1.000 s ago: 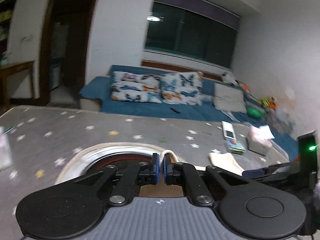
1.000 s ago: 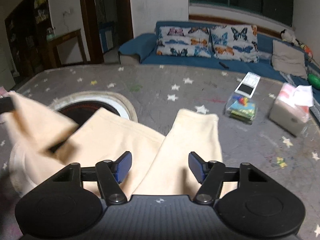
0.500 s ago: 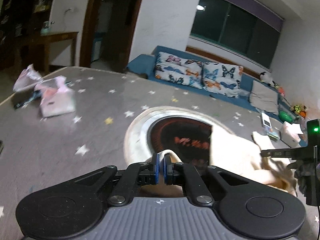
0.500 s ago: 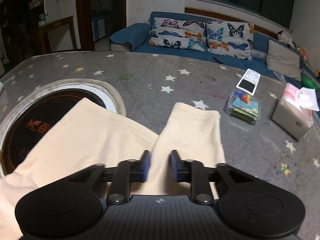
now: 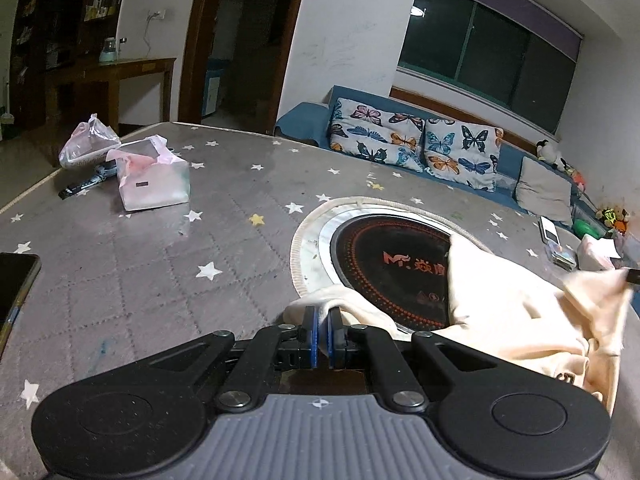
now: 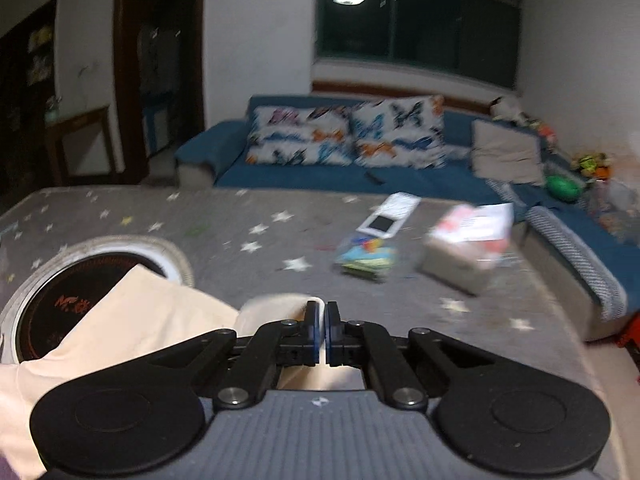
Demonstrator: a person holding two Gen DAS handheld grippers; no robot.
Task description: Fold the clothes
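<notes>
Risk of slip: left gripper (image 5: 322, 330) and right gripper (image 6: 322, 326) both clamp thin edges of cream garment (image 5: 512, 316) draped over round burner (image 5: 394, 264); uneven pull bunches fold.

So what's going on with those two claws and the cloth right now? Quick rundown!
Left gripper shut on cream garment. Right gripper just closed on the same garment. Garment partly drapes over the round cooktop. Nothing blocking.
</notes>
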